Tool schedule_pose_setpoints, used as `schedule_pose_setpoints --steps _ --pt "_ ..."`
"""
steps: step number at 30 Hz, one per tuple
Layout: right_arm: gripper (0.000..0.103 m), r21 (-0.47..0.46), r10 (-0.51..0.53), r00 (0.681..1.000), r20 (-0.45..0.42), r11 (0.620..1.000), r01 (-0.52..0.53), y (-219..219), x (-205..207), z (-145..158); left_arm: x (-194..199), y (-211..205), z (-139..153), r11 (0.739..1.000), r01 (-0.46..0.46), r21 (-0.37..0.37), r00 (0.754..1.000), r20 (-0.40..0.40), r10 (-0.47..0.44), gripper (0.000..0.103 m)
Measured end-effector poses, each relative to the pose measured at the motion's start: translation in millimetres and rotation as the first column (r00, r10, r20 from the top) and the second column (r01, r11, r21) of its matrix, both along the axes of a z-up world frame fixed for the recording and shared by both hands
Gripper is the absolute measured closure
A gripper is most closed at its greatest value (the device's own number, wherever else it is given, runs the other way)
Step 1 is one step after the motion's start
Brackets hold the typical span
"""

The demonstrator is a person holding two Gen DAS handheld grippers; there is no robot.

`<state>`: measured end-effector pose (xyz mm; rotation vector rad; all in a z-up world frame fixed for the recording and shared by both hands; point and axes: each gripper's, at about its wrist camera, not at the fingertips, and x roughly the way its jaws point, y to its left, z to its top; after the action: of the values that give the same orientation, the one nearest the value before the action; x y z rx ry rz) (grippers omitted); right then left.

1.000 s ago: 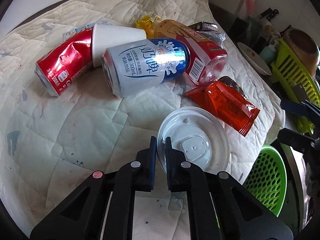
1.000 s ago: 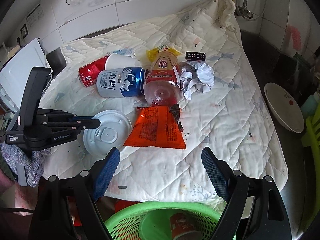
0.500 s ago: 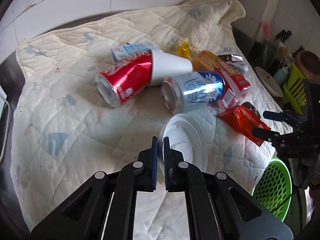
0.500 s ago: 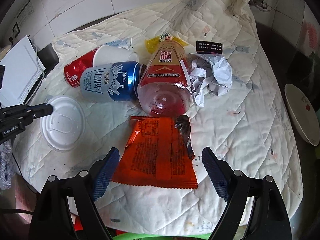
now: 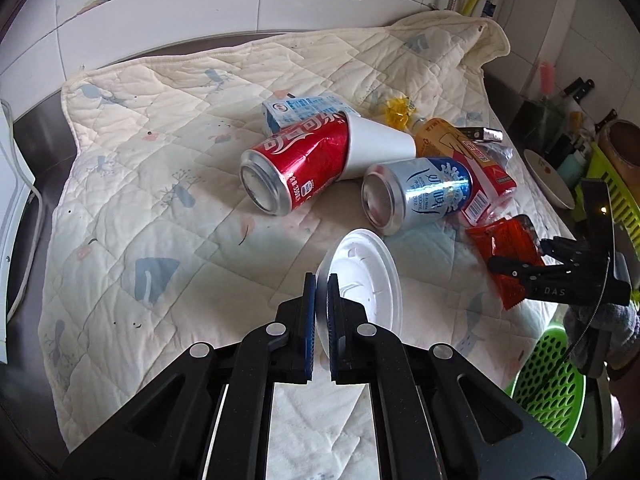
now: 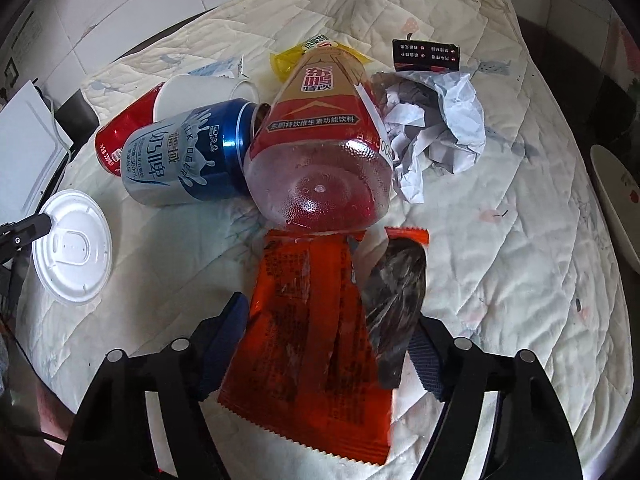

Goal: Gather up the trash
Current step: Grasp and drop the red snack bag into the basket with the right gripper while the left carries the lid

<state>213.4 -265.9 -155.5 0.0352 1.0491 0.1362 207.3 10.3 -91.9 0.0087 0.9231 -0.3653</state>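
My left gripper [image 5: 319,280] is shut on the rim of a white plastic cup lid [image 5: 366,278] and holds it tilted above the quilt; the lid also shows in the right wrist view [image 6: 74,246]. My right gripper [image 6: 322,320] is open, its fingers on either side of an orange snack wrapper [image 6: 312,344] that lies flat; the wrapper also shows in the left wrist view [image 5: 502,248]. Behind lie a red-labelled drink bottle [image 6: 324,152], a blue-and-silver can [image 6: 184,160], a red cola can [image 5: 296,166], a white paper cup [image 5: 376,146] and crumpled paper [image 6: 436,128].
Everything lies on a cream quilted cloth [image 5: 168,184] over a counter. A green perforated basket [image 5: 550,384] stands below the cloth's right edge. A small carton [image 5: 296,110], a yellow wrapper [image 6: 288,60] and a black card [image 6: 426,54] lie at the back. A white dish [image 6: 618,196] is at right.
My left gripper has lifted the lid off the cloth and drawn it back to the left. My right gripper has moved forward and down from above the basket until its fingers straddle the orange wrapper.
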Motion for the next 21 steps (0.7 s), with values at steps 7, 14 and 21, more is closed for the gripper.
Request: schedule_pose_setpoints --steps 7,14,21 --pt "0.066 0.039 -0.037 0.999 0.009 0.999 0.036 -8.8 -16.6 5.9 -10.6 -5.4 4.5 1.000 0.023 -0.005 1.000 0.015 -0.023 0.099" --pt "0.092 0.076 -0.037 0.998 0.048 0.997 0.034 -9.9 -49.9 20.0 -29.3 -11.9 14.8 0.999 0.040 -0.009 0.999 0.037 -0.039 0.099" --pt "0.094 0.076 -0.026 0.994 0.106 0.997 0.018 -5.7 -102.8 43.2 -56.6 -24.5 27.4 0.997 0.071 -0.020 0.995 0.066 -0.070 0.099"
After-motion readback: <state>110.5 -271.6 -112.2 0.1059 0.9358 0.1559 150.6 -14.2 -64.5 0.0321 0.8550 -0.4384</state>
